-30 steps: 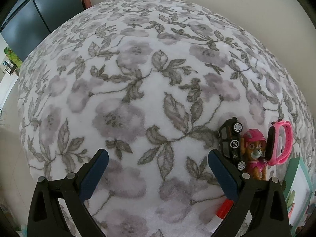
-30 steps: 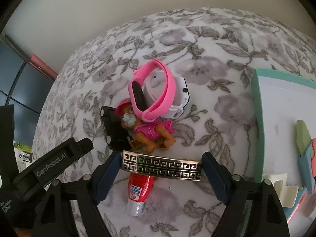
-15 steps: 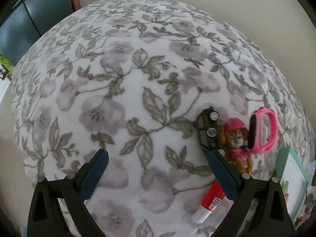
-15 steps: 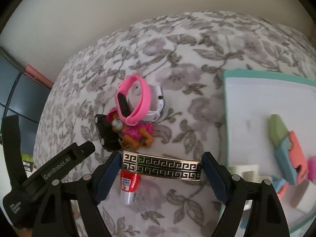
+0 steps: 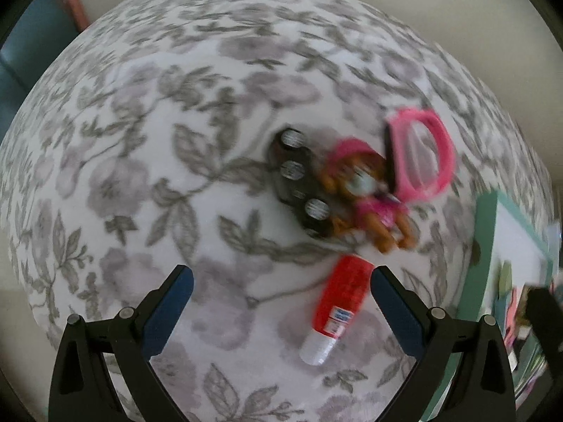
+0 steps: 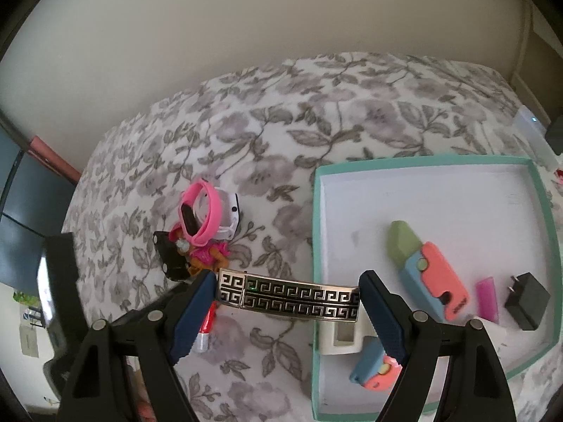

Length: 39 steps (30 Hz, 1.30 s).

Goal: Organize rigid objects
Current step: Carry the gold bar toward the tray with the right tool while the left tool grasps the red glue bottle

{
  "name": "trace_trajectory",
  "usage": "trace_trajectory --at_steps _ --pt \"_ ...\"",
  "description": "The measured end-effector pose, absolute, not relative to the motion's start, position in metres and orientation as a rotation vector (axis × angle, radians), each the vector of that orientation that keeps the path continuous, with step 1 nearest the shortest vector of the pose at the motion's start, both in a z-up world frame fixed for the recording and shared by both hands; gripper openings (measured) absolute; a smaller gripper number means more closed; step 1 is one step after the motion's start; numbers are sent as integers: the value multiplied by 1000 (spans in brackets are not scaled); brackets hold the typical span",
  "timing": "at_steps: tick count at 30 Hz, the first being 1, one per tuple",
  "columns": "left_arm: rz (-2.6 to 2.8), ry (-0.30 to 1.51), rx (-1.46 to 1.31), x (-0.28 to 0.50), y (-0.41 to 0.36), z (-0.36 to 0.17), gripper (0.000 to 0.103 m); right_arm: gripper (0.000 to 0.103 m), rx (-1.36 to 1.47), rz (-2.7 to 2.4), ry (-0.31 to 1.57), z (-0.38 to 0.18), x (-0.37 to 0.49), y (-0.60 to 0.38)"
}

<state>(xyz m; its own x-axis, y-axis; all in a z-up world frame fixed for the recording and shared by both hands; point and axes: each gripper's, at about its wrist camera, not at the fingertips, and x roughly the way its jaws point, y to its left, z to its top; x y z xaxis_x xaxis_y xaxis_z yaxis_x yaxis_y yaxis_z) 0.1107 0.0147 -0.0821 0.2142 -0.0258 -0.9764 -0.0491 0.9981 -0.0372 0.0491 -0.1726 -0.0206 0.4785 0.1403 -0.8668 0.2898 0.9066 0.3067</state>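
Observation:
My right gripper (image 6: 286, 295) is shut on a gold and black patterned bangle (image 6: 288, 297), which spans its pads above the left rim of the teal tray (image 6: 316, 211). On the floral cloth lie a black toy car (image 5: 299, 183), a pup figure in pink (image 5: 369, 193), a pink watch band (image 5: 420, 156) and a red and white glue tube (image 5: 337, 313). My left gripper (image 5: 279, 283) is open with nothing between its fingers. It hangs just short of the glue tube, whose body lies near the right finger (image 5: 394, 309).
Inside the white-floored tray lie a green, blue and coral folding toy (image 6: 427, 269), a smaller one like it (image 6: 374, 369), a black plug (image 6: 526, 300), a pink piece (image 6: 487, 299) and a cream block (image 6: 339, 339). A pale wall rises behind the bed.
My right gripper rose and carried the bangle rightward to the tray's edge, bringing more of the tray into view. My left gripper moved toward the toy cluster, and the glue tube now lies by its right finger.

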Motion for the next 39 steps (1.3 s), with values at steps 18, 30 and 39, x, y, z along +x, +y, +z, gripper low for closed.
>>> trace_trajectory --at_steps 18,30,39 --pt "-144 1404 -71 95 -19 -85 32 85 497 -111 1070 -16 36 -192" --pt "-298 1241 -92 86 -64 -29 21 85 551 -142 1022 -1 23 -218" --pt "-379 1232 -91 77 -85 -24 21 85 622 -217 1022 -9 6 -259"
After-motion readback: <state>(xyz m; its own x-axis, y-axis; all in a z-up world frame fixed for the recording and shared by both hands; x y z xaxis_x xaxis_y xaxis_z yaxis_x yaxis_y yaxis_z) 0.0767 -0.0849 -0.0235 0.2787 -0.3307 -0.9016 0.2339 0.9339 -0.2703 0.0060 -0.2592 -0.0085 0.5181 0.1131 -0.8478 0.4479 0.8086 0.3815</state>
